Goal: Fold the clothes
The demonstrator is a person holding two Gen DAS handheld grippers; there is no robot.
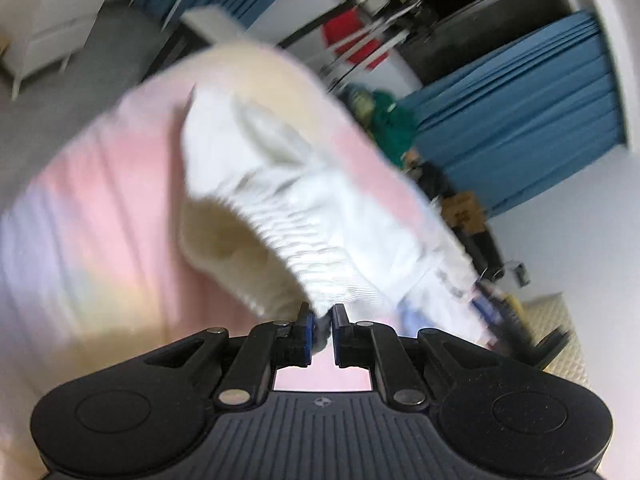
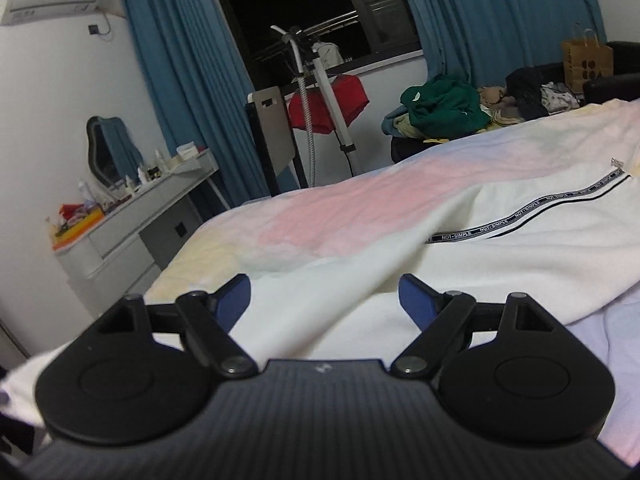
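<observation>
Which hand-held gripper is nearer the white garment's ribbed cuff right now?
Left. The left hand-held gripper is shut on the ribbed cuff itself. The right hand-held gripper hovers open over the white garment body; no cuff shows there.

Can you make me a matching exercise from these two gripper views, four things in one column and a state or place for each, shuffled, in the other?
Things:
1. left gripper
2. right gripper
3. white garment with the ribbed cuff
4. green garment

States or places:
A. heaped on a pile of clothes beyond the pastel bedsheet
B. open, above white fabric, gripping nothing
C. shut on a bit of white cloth
D. lifted over the bed, hanging from closed fingers

Pairs: 1-C, 2-B, 3-D, 4-A
</observation>
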